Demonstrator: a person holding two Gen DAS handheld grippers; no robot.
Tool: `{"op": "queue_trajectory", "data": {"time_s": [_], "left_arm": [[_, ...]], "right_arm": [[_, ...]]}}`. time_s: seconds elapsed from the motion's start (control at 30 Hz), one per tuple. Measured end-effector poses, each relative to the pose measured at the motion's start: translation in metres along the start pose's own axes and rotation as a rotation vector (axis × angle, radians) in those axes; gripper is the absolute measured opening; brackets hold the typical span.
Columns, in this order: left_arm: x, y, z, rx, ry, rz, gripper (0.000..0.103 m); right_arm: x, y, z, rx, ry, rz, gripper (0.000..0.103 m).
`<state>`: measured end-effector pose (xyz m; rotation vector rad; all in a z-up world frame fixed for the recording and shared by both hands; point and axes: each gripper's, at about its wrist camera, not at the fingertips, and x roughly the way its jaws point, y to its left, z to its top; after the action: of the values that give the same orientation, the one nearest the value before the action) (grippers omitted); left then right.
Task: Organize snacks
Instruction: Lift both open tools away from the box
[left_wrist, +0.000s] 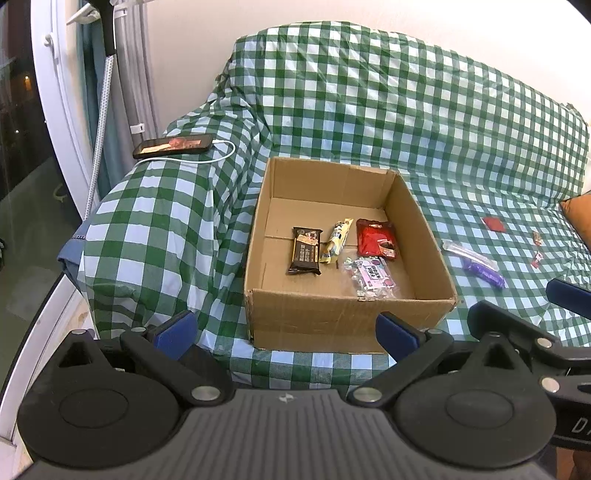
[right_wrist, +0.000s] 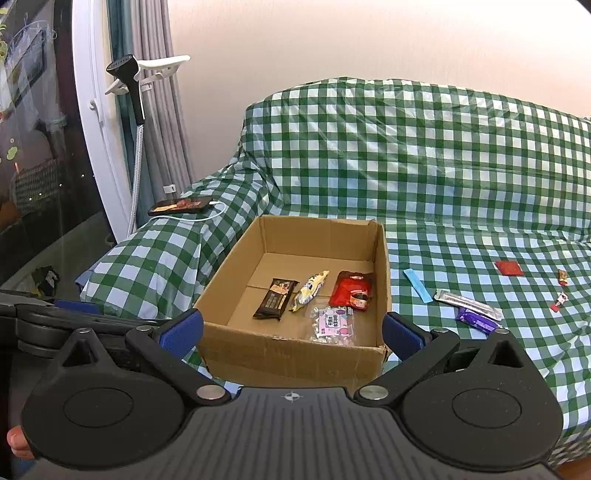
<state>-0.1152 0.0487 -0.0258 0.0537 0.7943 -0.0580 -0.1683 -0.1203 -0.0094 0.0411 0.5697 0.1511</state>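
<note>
Green-and-white checked cloth (right_wrist: 443, 177) covers a sofa, and on its seat sits an open cardboard box (right_wrist: 291, 354) with its near wall facing both cameras. On the sofa's left arm lies a phone (right_wrist: 181, 205) with a white cable (right_wrist: 214, 216) plugged in; a garment steamer (right_wrist: 127, 74) stands by the curtain (right_wrist: 155, 122) further left.

Inside the box four snacks lie on the floor: a dark brown bar (right_wrist: 275, 298) at the left, a yellow wrapped snack (right_wrist: 308, 290) beside it, a red packet (right_wrist: 351, 291) toward the right wall, and a clear bag with a pink label (right_wrist: 332, 325) nearest the front.

Loose on the cloth to the right of the box lie a light blue stick (right_wrist: 417, 290), a clear long packet (right_wrist: 467, 304), a purple bar (right_wrist: 476, 320) touching it, a flat red sachet (right_wrist: 509, 267) further back, and two small candies (right_wrist: 559, 291) at the far right.

The left gripper (left_wrist: 286, 332) hangs in front of the box's near wall, jaws spread wide and holding nothing. The right gripper (right_wrist: 291, 332) is likewise wide open and empty, its blue pads (right_wrist: 181, 334) flanking the box's near wall. The box wall stands between the jaws and the packed snacks; the loose snacks lie off to the right of both grippers.
</note>
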Motion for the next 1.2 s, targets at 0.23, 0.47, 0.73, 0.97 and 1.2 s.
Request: {"op": "queue_trajectory", "data": {"time_s": [0.23,0.47,0.73,0.97,1.2], "left_arm": [[0.006,0.001,0.0,-0.002,0.017,0.0,0.103],[0.012,0.0,0.001,-0.002,0.029,0.004,0.103],[0.019,-0.002,0.002,0.005,0.046,0.009,0.103],[0.025,-0.004,0.003,0.014,0.053,0.015,0.103],[0.035,-0.008,0.006,0.027,0.069,0.018,0.103]], "right_arm": [[0.006,0.001,0.001,0.0,0.018,-0.002,0.103],[0.011,-0.001,0.001,0.001,0.036,0.001,0.103],[0.018,-0.006,0.0,0.008,0.055,0.006,0.103],[0.023,-0.008,0.0,0.01,0.062,0.006,0.103],[0.032,-0.015,-0.001,0.021,0.077,0.007,0.103]]}}
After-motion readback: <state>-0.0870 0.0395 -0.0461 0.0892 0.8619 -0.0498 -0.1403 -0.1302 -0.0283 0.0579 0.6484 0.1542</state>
